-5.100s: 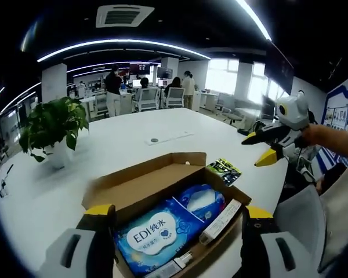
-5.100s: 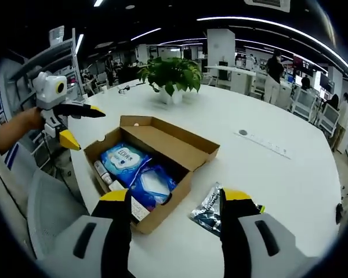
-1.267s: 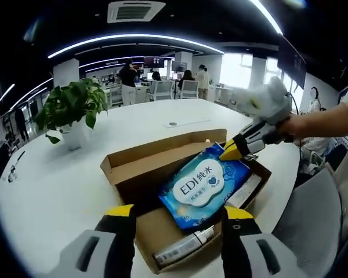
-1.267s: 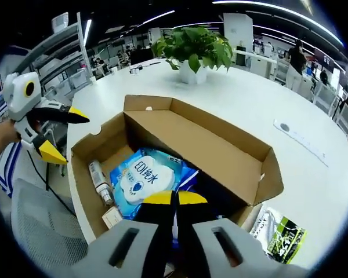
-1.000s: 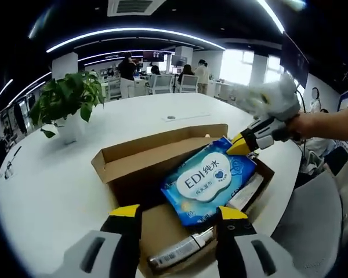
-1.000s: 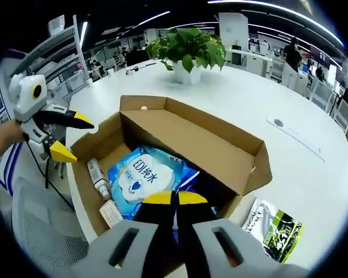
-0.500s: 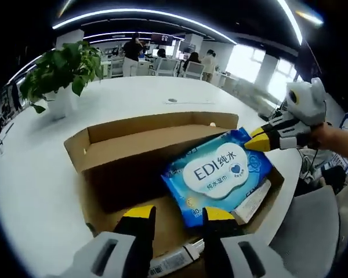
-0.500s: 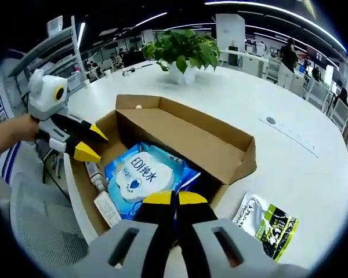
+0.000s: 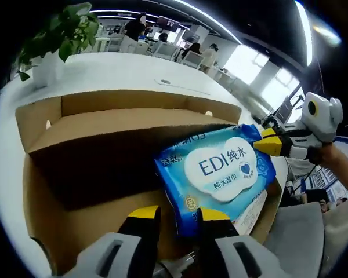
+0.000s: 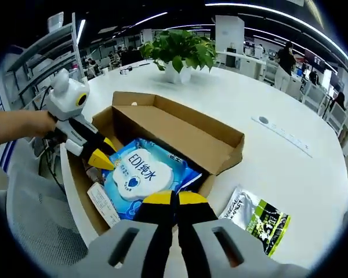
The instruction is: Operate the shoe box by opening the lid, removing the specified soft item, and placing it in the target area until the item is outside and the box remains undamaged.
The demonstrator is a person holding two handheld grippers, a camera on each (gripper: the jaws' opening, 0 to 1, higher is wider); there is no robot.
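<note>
The cardboard shoe box (image 10: 180,136) sits open on the white tabletop (image 10: 290,168), lid flap folded back and standing up along the far side. Inside it is the soft item, a blue wet wipes pack (image 10: 140,176) with "EDI" on its white label. It's tilted up out of the box interior, one end raised.

The right gripper (image 10: 174,200) has its yellow-tipped jaws clamped together on the near edge of the pack. In the left gripper view you can see that same gripper (image 9: 265,143) coming in from the right, pinching the pack's (image 9: 220,168) far corner, with a hand (image 9: 336,168) behind it.

The left gripper (image 9: 177,217) has its jaws slightly apart, straddling the lower edge of the pack; I can't tell if they're really gripping it or just sitting either side. In the right gripper view its tips (image 10: 98,153) are down at the pack's left end, inside the box.

Other stuff: a long narrow white carton (image 10: 102,204) lies along the box wall beside the pack. A green and black foil packet (image 10: 256,219) sits on the tabletop just outside the box. A potted plant (image 10: 177,55) stands further back on the tabletop.
</note>
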